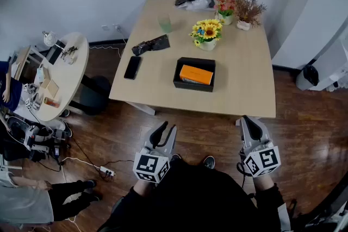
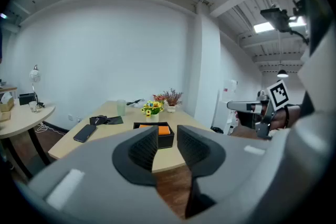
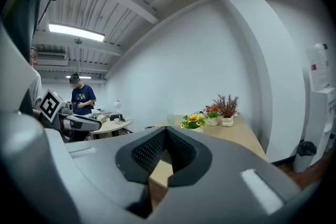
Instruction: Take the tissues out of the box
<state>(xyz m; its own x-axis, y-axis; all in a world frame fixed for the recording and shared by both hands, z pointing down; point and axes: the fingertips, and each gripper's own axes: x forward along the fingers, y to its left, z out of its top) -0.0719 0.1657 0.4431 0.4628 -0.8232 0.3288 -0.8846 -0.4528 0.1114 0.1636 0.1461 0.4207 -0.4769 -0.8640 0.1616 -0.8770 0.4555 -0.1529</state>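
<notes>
A cluttered round side table [image 1: 75,70] stands at 9 o'clock, well apart from the work. The left gripper [image 1: 168,127] hangs at 6 o'clock, short of the wooden table [image 1: 239,84], its jaws drawn in to a bare slit with nothing between the pads. On the tabletop a black phone [image 1: 132,67] lies at 9 o'clock of the black box [image 1: 194,87], with a dark pouch [image 1: 150,45] and a green cup [image 1: 165,23] at 10 to 11 o'clock. The box sits near the table's front edge, open-topped, the orange tissue pack [image 1: 196,74] lying inside it, untouched. A pot of sunflowers [image 1: 207,33] stands at 12 o'clock of the box, near its back wall. The right gripper [image 1: 249,119] hangs at 5 o'clock of the box, off the table, jaws closed tip to tip and empty. The job looks not yet begun, with both tools in the approach. The next move likely calls for 1 gripper to reach over the table edge, open and come down on the pack from above, since the box walls sit close around it; the sunflowers behind could be knocked by an overreach.
</notes>
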